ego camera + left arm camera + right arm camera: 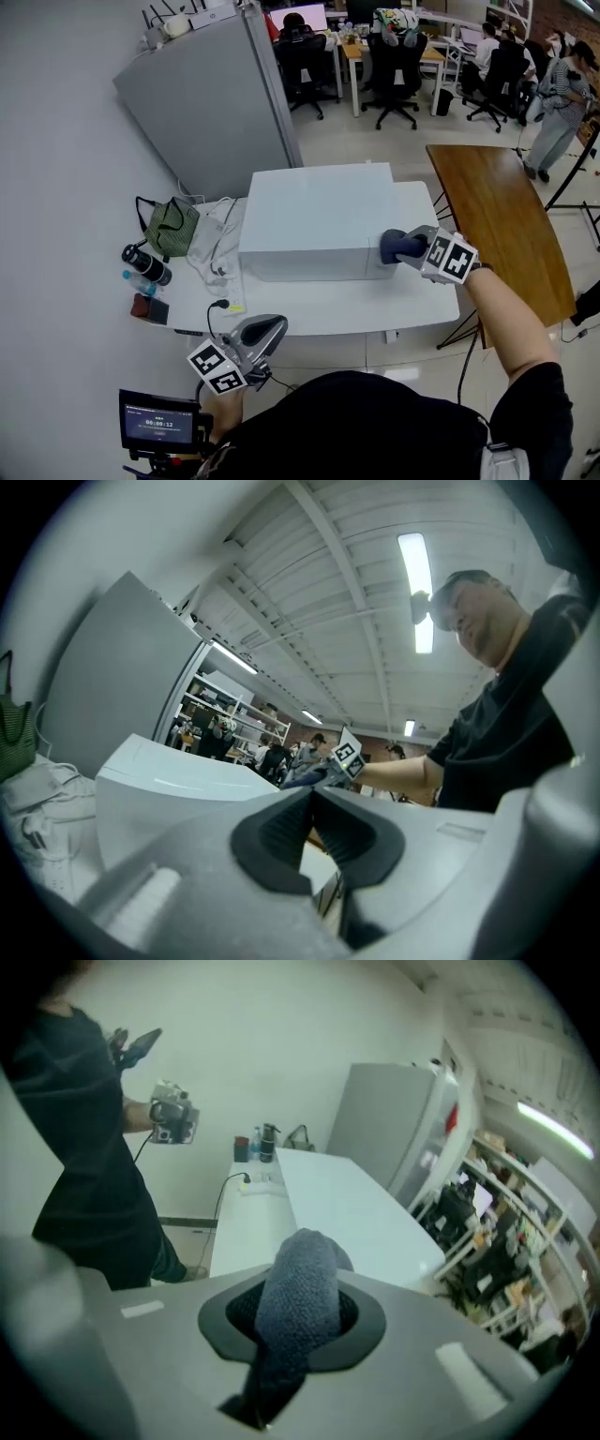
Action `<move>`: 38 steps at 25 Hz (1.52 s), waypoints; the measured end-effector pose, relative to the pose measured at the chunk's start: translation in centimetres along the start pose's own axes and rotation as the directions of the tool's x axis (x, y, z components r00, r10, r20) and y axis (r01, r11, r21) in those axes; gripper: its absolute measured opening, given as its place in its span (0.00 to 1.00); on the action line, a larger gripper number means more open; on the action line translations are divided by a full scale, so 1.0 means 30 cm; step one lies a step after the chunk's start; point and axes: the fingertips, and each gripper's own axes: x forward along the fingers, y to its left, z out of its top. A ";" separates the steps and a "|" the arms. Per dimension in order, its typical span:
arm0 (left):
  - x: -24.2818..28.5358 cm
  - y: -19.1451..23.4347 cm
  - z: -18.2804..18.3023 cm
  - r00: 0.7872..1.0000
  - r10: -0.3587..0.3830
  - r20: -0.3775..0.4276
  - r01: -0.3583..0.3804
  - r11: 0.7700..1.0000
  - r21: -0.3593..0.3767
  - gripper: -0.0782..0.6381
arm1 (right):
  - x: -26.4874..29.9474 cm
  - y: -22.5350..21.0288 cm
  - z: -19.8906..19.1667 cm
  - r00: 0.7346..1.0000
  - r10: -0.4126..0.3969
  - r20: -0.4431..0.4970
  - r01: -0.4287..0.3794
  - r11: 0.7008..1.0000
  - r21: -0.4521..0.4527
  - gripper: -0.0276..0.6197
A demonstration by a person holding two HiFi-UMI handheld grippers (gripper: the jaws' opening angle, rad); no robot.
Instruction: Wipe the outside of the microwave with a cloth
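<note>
Blue cloth (394, 246) at the microwave's (319, 220) right side
Right tongs (409, 248) pinch the cloth near the bench's (309, 319) right edge; left tongs (269, 328), pressed together, hold nothing. Wiping seems barely begun; top and front likely remain.

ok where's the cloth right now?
Head view, right of centre: the dark blue cloth is clamped in the right gripper, at the right end of the white microwave, near its front edge.
</note>
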 end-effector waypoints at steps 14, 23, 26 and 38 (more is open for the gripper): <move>-0.693 0.250 0.015 0.994 0.108 0.027 -0.106 0.993 -0.051 0.11 | 0.947 0.374 0.941 0.911 -0.410 0.049 0.237 0.422 -0.875 0.14; -0.528 0.176 0.015 0.998 0.060 0.013 -0.060 0.998 -0.033 0.11 | 0.684 0.253 0.584 0.855 -0.510 0.090 0.321 0.385 -0.865 0.13; -0.327 0.089 -0.016 1.000 0.010 -0.006 -0.010 0.999 -0.032 0.11 | 0.502 0.175 0.319 0.845 -0.535 0.026 0.299 0.430 -0.852 0.13; 0.018 -0.111 -0.068 0.998 -0.051 -0.048 0.050 0.998 -0.036 0.11 | 0.067 -0.029 -0.311 0.772 -0.587 -0.246 0.283 0.663 -0.693 0.13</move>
